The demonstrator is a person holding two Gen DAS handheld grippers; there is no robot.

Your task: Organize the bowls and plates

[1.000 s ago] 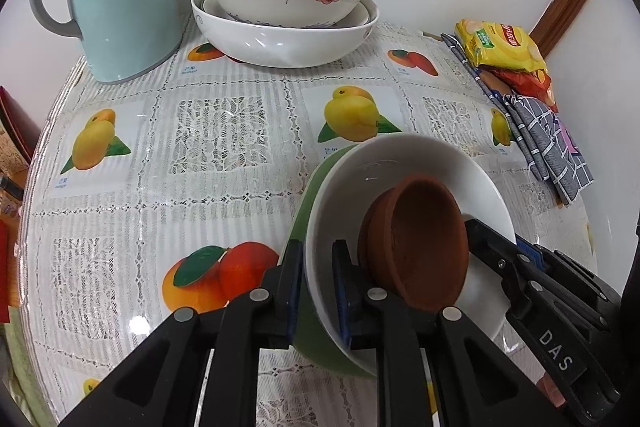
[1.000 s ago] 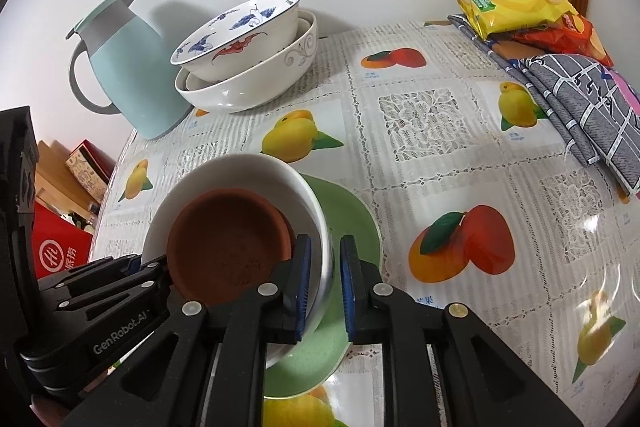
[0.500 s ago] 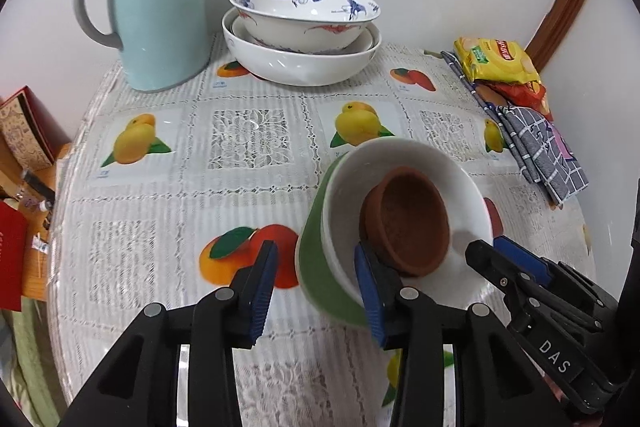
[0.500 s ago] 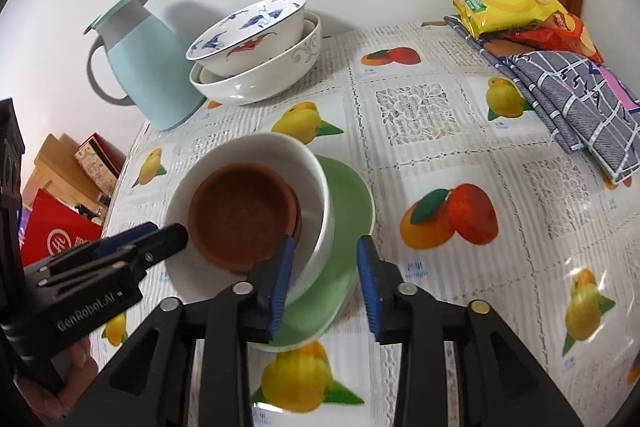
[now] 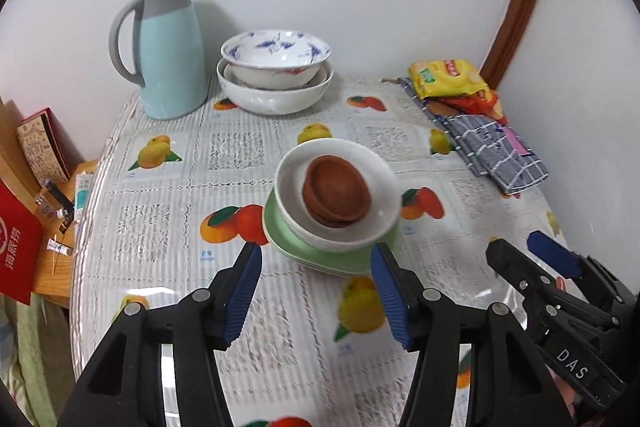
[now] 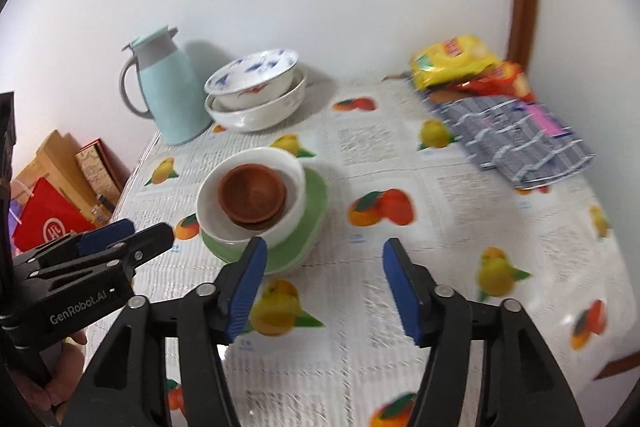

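Note:
A stack stands mid-table: brown clay bowls [image 5: 335, 191] [image 6: 253, 193] inside a white bowl [image 5: 380, 183] [image 6: 294, 171] on a green plate [image 5: 320, 255] [image 6: 314, 199]. At the back, a blue-patterned bowl [image 5: 276, 57] [image 6: 254, 77] sits in a larger white bowl [image 5: 274, 95] [image 6: 260, 113]. My left gripper [image 5: 316, 287] is open and empty, pulled back in front of the stack. My right gripper [image 6: 324, 283] is open and empty, near and right of the stack. Each gripper shows in the other's view.
A light blue jug [image 5: 168, 51] [image 6: 168, 87] stands at the back left. Snack packets [image 5: 448, 79] [image 6: 460, 61] and a grey checked cloth [image 5: 492, 151] [image 6: 516, 139] lie at the right. Boxes and a red bag [image 5: 16, 243] sit beyond the table's left edge.
Both grippers let go of the stack's rims, opened wide and drew back and up from it. The stack stays on the table.

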